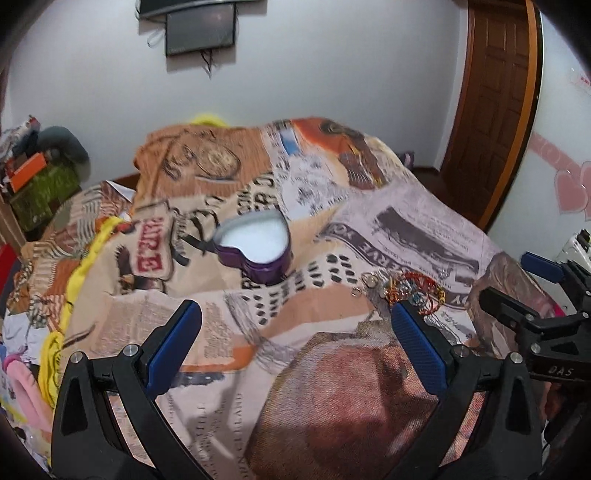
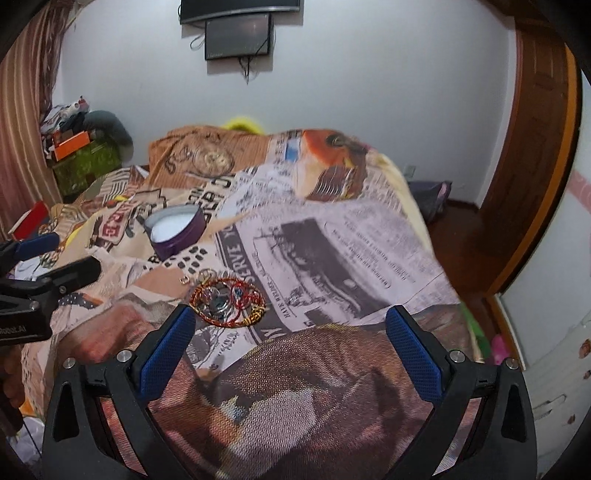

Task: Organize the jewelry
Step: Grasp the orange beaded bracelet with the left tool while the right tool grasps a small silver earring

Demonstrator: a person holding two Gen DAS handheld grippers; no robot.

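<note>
A purple heart-shaped box (image 1: 258, 246) with a white lining stands open on the printed blanket; it also shows in the right wrist view (image 2: 177, 229). A tangle of red and gold bangles and small rings (image 1: 410, 288) lies on the blanket to the box's right, and shows in the right wrist view (image 2: 227, 304) too. My left gripper (image 1: 295, 317) is open and empty, above the blanket in front of the box. My right gripper (image 2: 290, 325) is open and empty, with its left fingertip just beside the jewelry pile. The right gripper also shows in the left wrist view (image 1: 517, 284).
The newspaper-print blanket (image 1: 332, 369) covers a bed. A green box with clutter (image 1: 40, 192) sits far left. A wooden door (image 1: 491, 110) is at the right, a monitor (image 2: 238, 35) on the white wall. The bed's right edge (image 2: 443, 277) drops to the floor.
</note>
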